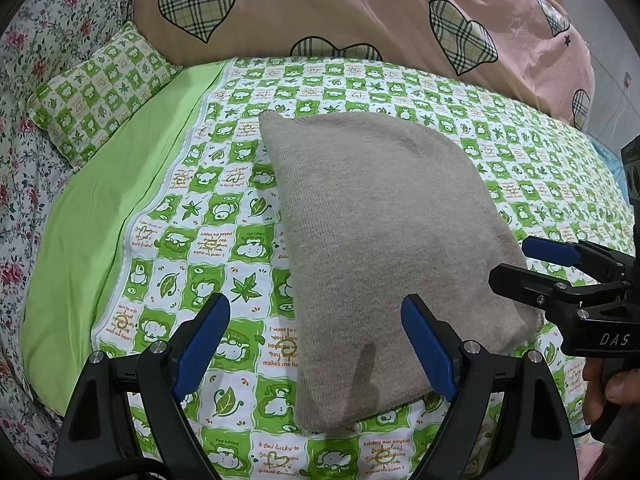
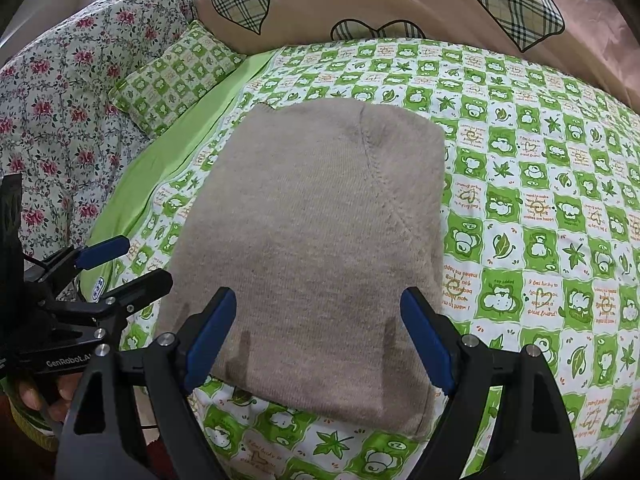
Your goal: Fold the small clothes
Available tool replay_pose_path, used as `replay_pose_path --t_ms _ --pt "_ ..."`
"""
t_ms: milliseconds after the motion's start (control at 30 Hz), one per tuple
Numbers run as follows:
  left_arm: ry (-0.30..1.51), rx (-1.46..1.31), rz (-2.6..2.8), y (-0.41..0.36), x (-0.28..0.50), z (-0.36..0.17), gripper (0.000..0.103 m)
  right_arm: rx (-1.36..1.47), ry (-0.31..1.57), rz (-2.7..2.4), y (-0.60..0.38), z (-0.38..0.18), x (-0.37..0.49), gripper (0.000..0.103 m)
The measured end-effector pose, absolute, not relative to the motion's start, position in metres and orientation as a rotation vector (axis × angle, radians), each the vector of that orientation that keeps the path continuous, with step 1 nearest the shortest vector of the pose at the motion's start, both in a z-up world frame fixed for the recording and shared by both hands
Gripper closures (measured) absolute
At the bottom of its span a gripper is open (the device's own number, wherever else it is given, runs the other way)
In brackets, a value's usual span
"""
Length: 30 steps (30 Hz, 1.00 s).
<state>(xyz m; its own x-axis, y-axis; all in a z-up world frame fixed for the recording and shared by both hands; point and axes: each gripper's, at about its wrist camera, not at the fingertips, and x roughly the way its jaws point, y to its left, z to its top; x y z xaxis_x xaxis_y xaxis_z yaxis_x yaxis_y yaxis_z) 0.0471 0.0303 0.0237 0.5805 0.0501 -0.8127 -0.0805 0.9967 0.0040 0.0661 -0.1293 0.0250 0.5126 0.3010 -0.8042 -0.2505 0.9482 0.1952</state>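
Fingers [image 1: 212, 332] of our left gripper [image 1: 316, 344] and right gripper [image 2: 318, 336] were spread, empty, above the folded sweater [image 2: 320, 220] on the bed [image 2: 540, 200].

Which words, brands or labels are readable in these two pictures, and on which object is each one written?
"DAS": white letters on the black body of the right tongs.
"GenRobot.A", cut off after that: on the body of the left tongs.
"I want to", "makes me happy", "great friend": on the green checked bedsheet; most squares upside down.
Small blue-and-white label: unreadable.
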Motion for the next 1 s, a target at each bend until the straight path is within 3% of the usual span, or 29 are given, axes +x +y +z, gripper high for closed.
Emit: replay_pose_path --t_ms 1000 --pt "0.947 -0.062 0.129 0.049 0.06 0.02 0.015 0.065 0.972 0.302 -0.134 0.025 0.077 0.018"
